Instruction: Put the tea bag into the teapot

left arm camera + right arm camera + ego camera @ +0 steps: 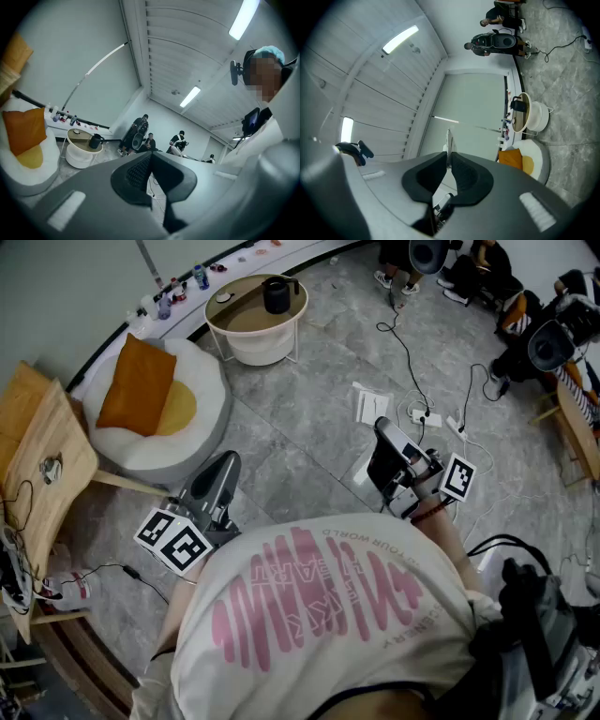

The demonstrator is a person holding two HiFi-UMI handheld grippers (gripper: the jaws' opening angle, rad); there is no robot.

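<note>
L gripper (150, 161): jaws are pressing together along the centre line, w/ nothing between them. Beyond, at left, a black teapot (96, 140) is standing on a round side table (77, 137). An orange cushion (22, 129) is leaning above a yellow cushion (31, 157) on a white seat (28, 180) at the far left. Small bottles (63, 118) are lining a ledge by the wall. Several people (140, 133) are gathering in the bkgd. Ceiling lights (190, 96) are glowing overhead. A person in a teal cap (268, 51) is showing at the right edge.
</note>
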